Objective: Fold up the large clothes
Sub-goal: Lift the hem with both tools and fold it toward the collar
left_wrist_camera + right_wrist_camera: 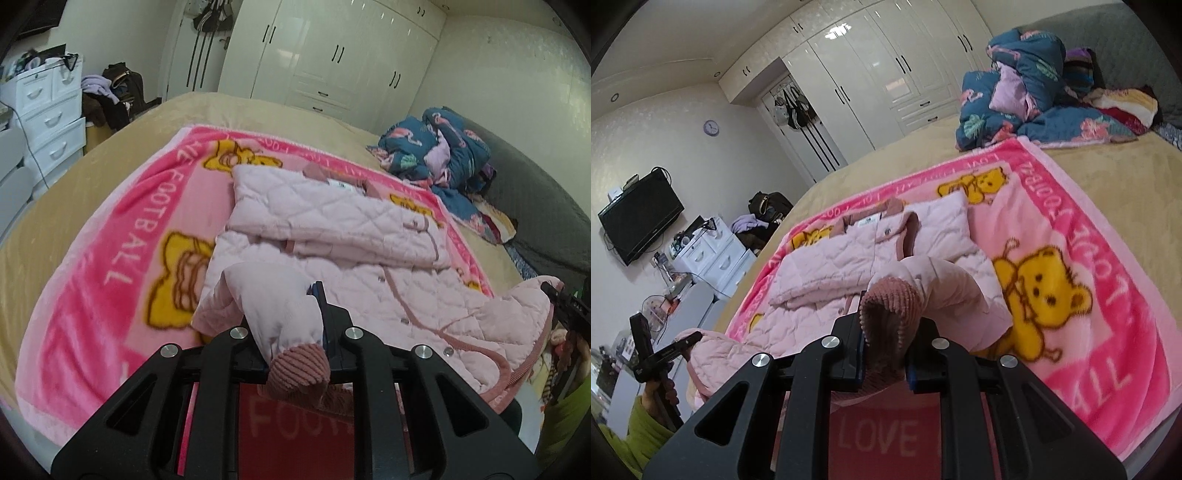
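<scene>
Pink quilted jacket (354,236) lies on a bright pink bear-print blanket (110,258) spread over a tan-covered bed (55,206), its near end lifted by two hand-held grippers. In the left wrist view, the left hand-held gripper (295,332) is clamped narrow on a sleeve (273,299), whose ribbed dusty-rose cuff (301,369) droops toward the camera between the black jaws. At the right edge of that view the right hand-held gripper (561,302) meets the jacket's raised hem corner.

In the right wrist view, the right hand-held gripper (884,354) is likewise closed tight on the other sleeve (942,284), its corduroy cuff (890,306) standing up between the jaws. Low at the left edge of this view the left hand-held gripper (665,354) touches a lifted bulge of quilted fabric, carried by a hand (655,398) emerging from a lime-green sleeve (639,435).

Beyond the grippers, the jacket's upper part rests flat toward the far end of the blanket, collar (890,205) pointing away, one panel folded across the front with snap buttons showing along the trim. A rumpled teal floral quilt (439,147) sits heaped at the far right of the bed near a grey headboard (535,206). White wardrobes (332,51) line the far wall; a white chest of drawers (51,110) stands at far left, and a wall-mounted television (639,218) and a round clock (711,127) appear in the right wrist view.
</scene>
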Demonstrator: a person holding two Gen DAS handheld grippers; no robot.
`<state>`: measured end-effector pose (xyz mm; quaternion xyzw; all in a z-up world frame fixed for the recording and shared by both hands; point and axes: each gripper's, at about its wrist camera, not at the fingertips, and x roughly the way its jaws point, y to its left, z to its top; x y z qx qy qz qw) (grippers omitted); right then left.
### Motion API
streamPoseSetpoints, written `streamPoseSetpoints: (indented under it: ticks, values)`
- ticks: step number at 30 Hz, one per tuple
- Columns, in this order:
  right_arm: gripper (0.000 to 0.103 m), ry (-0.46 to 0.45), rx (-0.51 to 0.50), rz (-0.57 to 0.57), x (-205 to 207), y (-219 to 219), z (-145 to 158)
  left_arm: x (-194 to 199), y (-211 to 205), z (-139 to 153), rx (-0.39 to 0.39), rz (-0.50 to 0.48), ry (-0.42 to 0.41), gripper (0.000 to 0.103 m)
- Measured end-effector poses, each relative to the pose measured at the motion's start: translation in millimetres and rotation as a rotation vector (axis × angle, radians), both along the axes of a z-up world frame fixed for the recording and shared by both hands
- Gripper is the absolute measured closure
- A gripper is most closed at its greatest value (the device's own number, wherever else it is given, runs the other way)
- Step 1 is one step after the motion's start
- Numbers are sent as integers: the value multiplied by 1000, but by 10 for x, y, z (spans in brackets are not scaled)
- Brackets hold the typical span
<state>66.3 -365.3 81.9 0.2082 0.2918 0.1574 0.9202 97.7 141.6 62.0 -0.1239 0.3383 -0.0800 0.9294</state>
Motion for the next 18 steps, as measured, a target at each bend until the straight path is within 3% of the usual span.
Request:
streamPoseSetpoints:
  ticks: [18]
  values:
    - [88, -95, -12, -37, 444, -4, 419, 425, 9, 413, -39, 33, -100, 93]
